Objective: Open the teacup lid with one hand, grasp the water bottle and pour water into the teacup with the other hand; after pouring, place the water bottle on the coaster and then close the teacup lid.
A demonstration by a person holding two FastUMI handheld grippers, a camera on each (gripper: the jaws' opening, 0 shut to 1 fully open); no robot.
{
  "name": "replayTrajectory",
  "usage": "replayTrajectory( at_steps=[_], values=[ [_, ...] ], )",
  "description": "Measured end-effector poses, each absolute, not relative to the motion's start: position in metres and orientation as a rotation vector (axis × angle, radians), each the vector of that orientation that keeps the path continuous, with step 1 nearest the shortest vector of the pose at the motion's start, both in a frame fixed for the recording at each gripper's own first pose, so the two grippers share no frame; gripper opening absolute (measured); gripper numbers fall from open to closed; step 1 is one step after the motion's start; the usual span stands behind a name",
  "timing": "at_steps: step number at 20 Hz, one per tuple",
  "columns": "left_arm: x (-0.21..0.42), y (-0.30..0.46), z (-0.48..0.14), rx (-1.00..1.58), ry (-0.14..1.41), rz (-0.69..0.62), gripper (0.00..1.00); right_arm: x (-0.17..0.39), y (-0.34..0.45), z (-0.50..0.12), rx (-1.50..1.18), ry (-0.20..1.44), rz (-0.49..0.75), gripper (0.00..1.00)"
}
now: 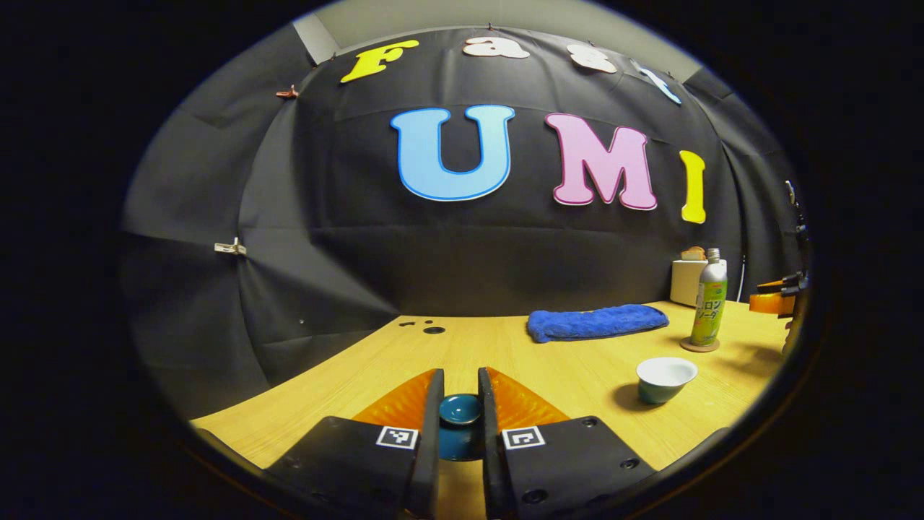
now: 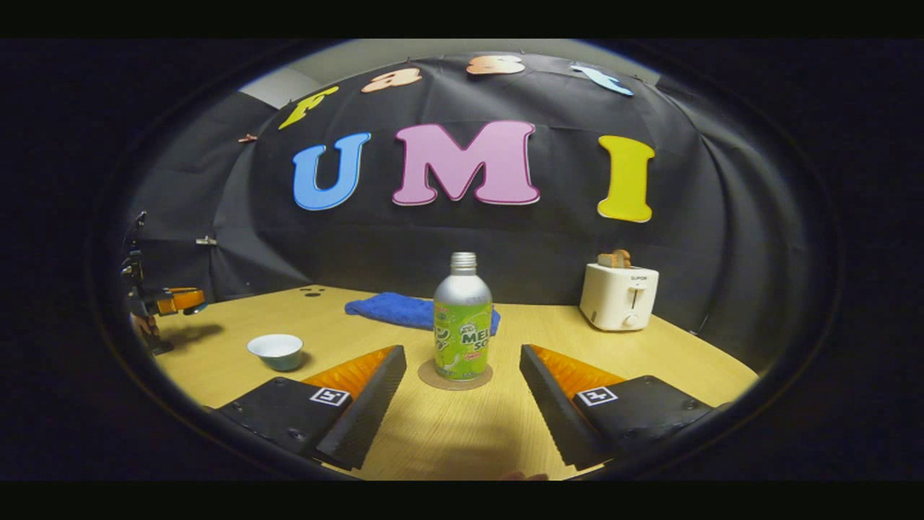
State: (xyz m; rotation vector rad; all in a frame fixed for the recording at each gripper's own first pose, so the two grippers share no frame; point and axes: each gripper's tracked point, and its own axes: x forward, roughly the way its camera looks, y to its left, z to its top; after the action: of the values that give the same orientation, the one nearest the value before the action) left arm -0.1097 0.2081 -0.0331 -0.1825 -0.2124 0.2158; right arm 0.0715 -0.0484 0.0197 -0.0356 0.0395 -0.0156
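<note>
In the left gripper view my left gripper (image 1: pixel 460 383) is shut on the dark teal teacup lid (image 1: pixel 460 410), held above the wooden table. The uncovered teacup (image 1: pixel 665 379), white inside, stands to the right, and it also sits left in the right gripper view (image 2: pixel 276 350). The silver water bottle (image 2: pixel 463 318) with a green label stands upright on the round coaster (image 2: pixel 455 378). My right gripper (image 2: pixel 460 354) is open, its fingers either side of the bottle's base and not touching it. The bottle (image 1: pixel 708 303) on the coaster (image 1: pixel 699 346) stands beyond the cup.
A blue cloth (image 1: pixel 595 322) lies at the back of the table (image 1: pixel 505 347). A white toaster (image 2: pixel 619 296) stands back right near the wall. The other gripper (image 2: pixel 170 300) hangs at the far left above the table.
</note>
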Motion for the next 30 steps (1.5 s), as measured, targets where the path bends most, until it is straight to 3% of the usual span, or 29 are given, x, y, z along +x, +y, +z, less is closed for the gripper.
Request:
replayTrajectory(
  at_steps=[7, 13, 30],
  values=[
    [-0.097, 0.12, 0.039, -0.165, -0.302, 0.032, 0.28, 0.053, -0.056, 0.023, -0.1, -0.021, -0.073, 0.98],
    [-0.065, 0.052, 0.043, -0.122, -0.257, -0.069, 0.28, 0.054, -0.046, 0.001, -0.137, 0.036, -0.056, 0.98],
    [-0.007, 0.0, 0.014, -0.071, -0.112, -0.095, 0.31, 0.06, -0.048, 0.002, -0.005, 0.0, -0.064, 0.99]
  ],
)
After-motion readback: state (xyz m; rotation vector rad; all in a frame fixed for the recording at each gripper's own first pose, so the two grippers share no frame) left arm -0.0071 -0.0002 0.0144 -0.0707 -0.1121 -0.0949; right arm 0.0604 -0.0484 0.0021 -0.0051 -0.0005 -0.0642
